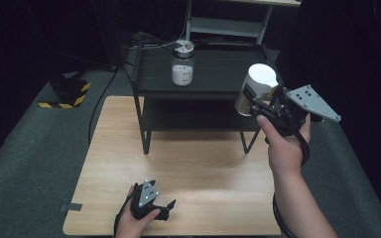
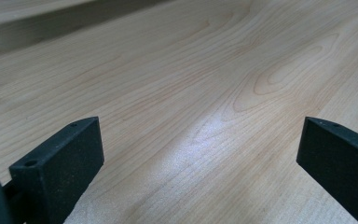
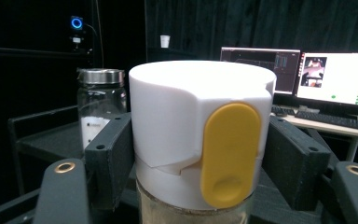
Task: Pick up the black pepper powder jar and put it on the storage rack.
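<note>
The right gripper (image 1: 256,101) pinches a white-capped clear container with a yellow oval tab (image 3: 200,140), held aloft at right of the high view; its base is cut off, contents unclear. The left gripper (image 1: 164,209) rests spread on the pale wooden table (image 1: 203,163), lower left.

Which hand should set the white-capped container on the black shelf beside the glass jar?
Right, most likely. The right gripper is clamped on the white-capped container, held up at the black shelf near the glass jar. The left gripper rests open and empty low on the wooden table.
</note>
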